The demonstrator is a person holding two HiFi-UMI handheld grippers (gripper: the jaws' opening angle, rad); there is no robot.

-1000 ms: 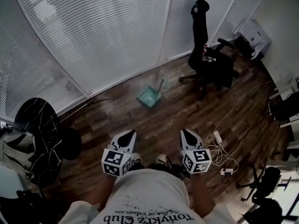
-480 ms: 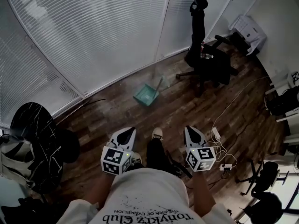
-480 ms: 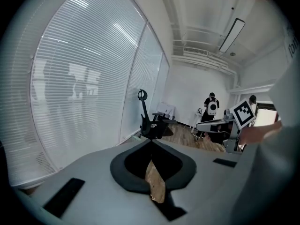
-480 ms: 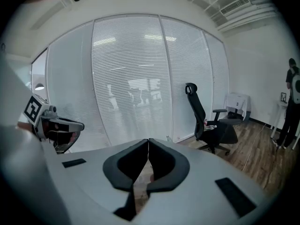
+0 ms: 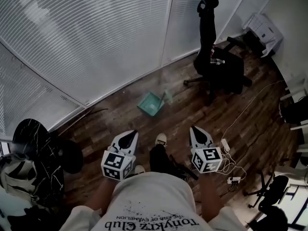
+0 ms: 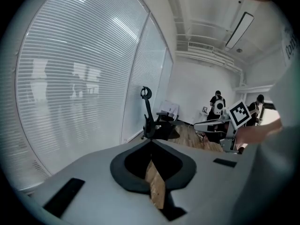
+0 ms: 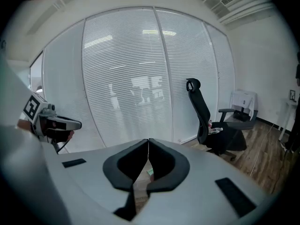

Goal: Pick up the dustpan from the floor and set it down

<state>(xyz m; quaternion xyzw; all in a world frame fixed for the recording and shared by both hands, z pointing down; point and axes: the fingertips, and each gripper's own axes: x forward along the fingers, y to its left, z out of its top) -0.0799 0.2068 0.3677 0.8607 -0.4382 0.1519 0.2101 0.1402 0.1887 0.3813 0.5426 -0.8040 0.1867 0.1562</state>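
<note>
The dark wooden floor (image 5: 183, 112) carries a teal dustpan (image 5: 150, 103), lying ahead of both claws, slightly nearer the left gripper (image 5: 129, 135). A black office chair (image 5: 219, 71) stands well ahead of the right gripper (image 5: 195, 129). A white power strip (image 5: 224, 145) with loose cables lies just to that claw's right.

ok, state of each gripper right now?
Left gripper: jaws closed, holding nothing.
Right gripper: jaws closed, holding nothing.
</note>
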